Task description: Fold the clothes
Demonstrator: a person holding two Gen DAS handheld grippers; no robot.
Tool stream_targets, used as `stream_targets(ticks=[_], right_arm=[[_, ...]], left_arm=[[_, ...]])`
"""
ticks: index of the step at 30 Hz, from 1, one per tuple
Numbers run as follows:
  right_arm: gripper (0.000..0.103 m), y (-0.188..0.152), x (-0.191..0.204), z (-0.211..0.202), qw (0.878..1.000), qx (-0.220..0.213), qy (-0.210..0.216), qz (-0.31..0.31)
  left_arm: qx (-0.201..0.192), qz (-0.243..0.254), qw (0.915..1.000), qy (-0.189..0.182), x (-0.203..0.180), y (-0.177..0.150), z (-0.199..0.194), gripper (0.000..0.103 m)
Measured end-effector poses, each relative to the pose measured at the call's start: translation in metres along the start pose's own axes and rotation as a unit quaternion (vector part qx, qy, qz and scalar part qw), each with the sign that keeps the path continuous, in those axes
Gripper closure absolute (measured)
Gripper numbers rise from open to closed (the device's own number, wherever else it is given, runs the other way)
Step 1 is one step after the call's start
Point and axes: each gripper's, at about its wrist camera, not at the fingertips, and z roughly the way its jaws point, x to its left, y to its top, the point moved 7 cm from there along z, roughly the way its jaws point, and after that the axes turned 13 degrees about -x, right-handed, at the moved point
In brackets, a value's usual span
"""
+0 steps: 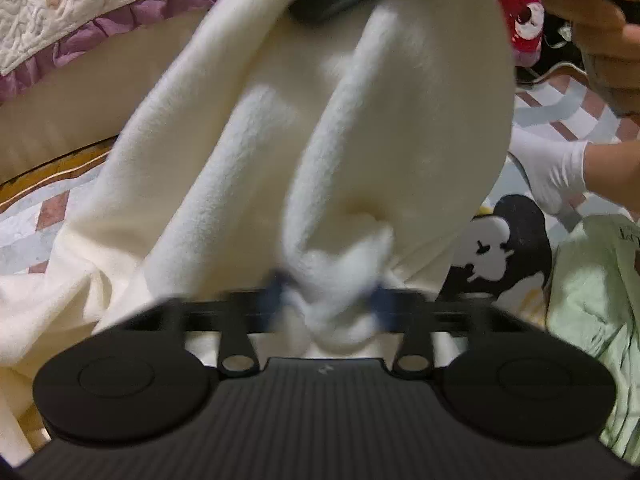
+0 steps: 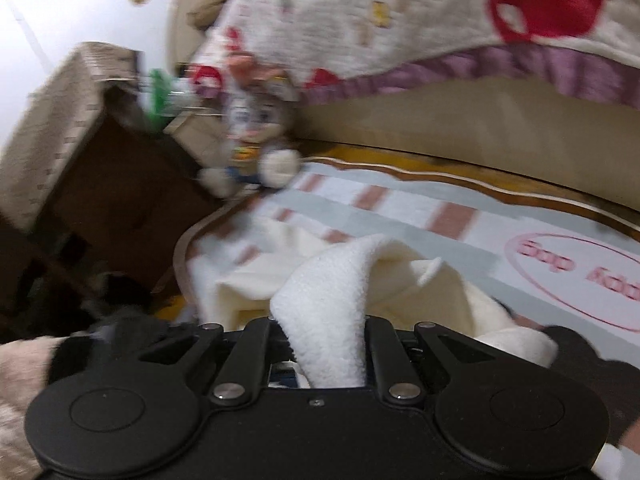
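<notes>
Both my grippers are clamped on the cream fleece garment [image 1: 304, 128]. My left gripper [image 1: 332, 300] is nearly closed, a bunched white fold pinched between its blue pads, cloth fanning up toward 12 o'clock and filling most of the left wrist view. My right gripper [image 2: 326, 356] is nearly closed too, a thick fleece fold [image 2: 332, 292] between the fingers, the rest heaped just ahead on the bed.

The garment lies on the striped bed sheet [image 2: 400, 208], which has a pink oval print at 3 o'clock. Headboard [image 2: 460, 120] and quilt [image 2: 380, 12] at 12 to 1 o'clock. Plush toy [image 2: 256, 136] at 11. Pale green garment [image 1: 596, 280] at 3 in the left view, a gloved hand [image 1: 556, 168] above it. Both views are motion-blurred.
</notes>
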Motion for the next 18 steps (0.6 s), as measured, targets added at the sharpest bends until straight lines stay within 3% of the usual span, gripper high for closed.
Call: stream_targets(ticks=[4,6,8,10,13,18], right_arm=[[0.086,0.001,-0.008,0.002,0.999,-0.007,-0.038,-0.032],[0.077,0.001,-0.023,0.001,0.997,-0.01,-0.075,-0.031],[0.061,0.002,-0.038,0.0,0.995,-0.01,-0.103,-0.01],[0.061,0.001,-0.051,-0.001,0.993,-0.009,-0.12,0.016],[0.054,0.0,-0.063,0.0,0.99,-0.009,-0.131,0.042],[0.051,-0.017,-0.063,0.015,0.988,0.03,-0.154,-0.001]], left_arm=[[-0.035,0.021,0.9985,0.035,0.024,0.017,-0.035,0.093],[-0.06,0.029,0.9956,0.065,0.041,0.028,-0.058,0.093],[-0.091,0.035,0.9877,0.123,0.066,0.038,-0.09,0.094],[-0.11,0.033,0.9775,0.177,0.091,0.042,-0.115,0.096],[-0.101,0.004,0.9644,0.244,0.127,0.032,-0.133,0.096],[-0.059,-0.068,0.9545,0.284,0.165,-0.001,-0.129,0.096]])
